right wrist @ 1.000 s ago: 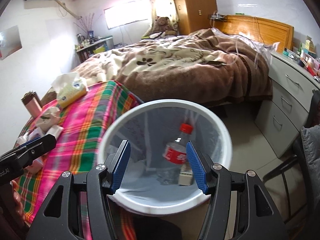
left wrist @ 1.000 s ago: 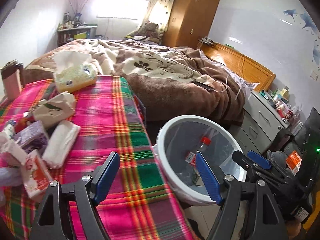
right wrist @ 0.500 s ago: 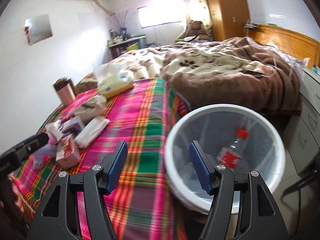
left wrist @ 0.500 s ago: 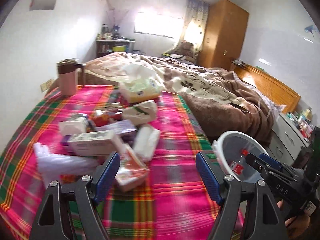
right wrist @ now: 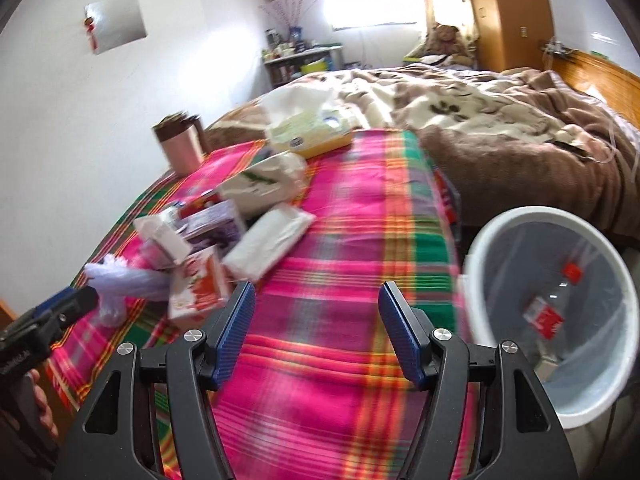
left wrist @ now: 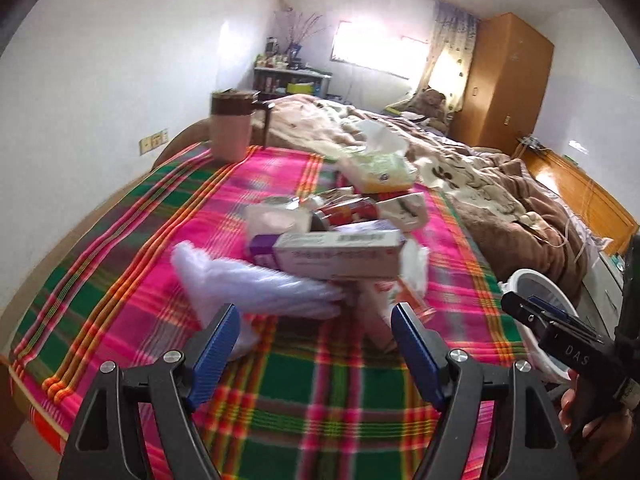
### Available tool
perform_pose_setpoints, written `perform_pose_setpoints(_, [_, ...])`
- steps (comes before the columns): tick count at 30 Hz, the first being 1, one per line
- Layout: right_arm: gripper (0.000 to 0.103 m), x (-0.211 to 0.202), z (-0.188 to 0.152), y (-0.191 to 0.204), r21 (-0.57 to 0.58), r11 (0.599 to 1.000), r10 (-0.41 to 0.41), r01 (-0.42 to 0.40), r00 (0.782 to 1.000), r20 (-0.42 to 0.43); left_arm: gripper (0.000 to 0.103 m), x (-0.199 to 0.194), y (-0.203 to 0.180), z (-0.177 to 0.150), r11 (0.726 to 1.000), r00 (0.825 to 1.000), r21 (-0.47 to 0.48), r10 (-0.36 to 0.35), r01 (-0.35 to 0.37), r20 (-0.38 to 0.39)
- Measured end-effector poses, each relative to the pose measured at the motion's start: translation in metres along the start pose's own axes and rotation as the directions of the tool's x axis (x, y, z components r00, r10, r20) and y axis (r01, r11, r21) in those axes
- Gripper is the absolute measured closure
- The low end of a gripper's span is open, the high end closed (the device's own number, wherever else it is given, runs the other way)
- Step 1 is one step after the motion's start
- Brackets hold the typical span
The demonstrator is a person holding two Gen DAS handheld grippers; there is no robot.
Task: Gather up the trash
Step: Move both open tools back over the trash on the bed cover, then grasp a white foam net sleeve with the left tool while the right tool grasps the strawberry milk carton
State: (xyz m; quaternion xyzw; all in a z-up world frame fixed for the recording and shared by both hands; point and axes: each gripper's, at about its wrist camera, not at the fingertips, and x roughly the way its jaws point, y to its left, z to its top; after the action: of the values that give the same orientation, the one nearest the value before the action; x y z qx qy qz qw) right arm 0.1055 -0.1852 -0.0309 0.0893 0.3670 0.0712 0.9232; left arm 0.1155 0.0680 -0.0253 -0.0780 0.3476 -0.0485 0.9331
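Left gripper (left wrist: 316,340) fingers apart, empty, over plaid table (left wrist: 120,248) before heaped trash pile (left wrist: 332,240). Right gripper (right wrist: 316,330) fingers just widened, empty; white bin (right wrist: 500,232) beside table edge, bottle (right wrist: 544,316) inside.

It was a lived-in home bedroom: an unmade bed (right wrist: 500,128) under a brown blanket, a wooden wardrobe (left wrist: 504,80), a curtained window (left wrist: 380,54), a teddy bear (right wrist: 446,40), and a plaid-covered table (right wrist: 360,216).
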Motion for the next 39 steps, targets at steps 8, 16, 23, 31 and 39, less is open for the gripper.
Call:
perform_pose_setpoints(8, [0.037, 0.023, -0.003, 0.037, -0.058, 0.996, 0.06, -0.063, 0.997, -0.053, 0.025, 0.019, 0.046, -0.013, 0.996, 0.995, -0.052, 0.066, -0.069, -0.073])
perform_pose_setpoints(16, [0.031, 0.042, -0.002, 0.064, -0.107, 0.989, 0.091, -0.101, 0.991, -0.099, 0.025, 0.044, 0.072, -0.012, 0.992, 0.99, -0.105, 0.049, -0.063, -0.136])
perform_pose_setpoints(23, [0.03, 0.054, -0.002, 0.082, -0.159, 0.983, 0.074, -0.093, 0.989, -0.125, 0.025, 0.061, 0.088, -0.001, 0.986, 0.986, -0.15, 0.05, -0.075, -0.16])
perform_pose_setpoints(31, [0.03, 0.071, -0.002, 0.09, -0.175, 0.983, 0.025, -0.055, 0.986, -0.167, 0.025, 0.08, 0.097, 0.015, 0.984, 0.977, -0.134, 0.088, -0.116, -0.194])
perform_pose_setpoints(39, [0.031, 0.074, -0.004, 0.084, -0.129, 0.99, 0.028, -0.052, 0.984, -0.179, 0.026, 0.093, 0.094, 0.021, 0.981, 0.967, -0.083, 0.156, -0.176, -0.204])
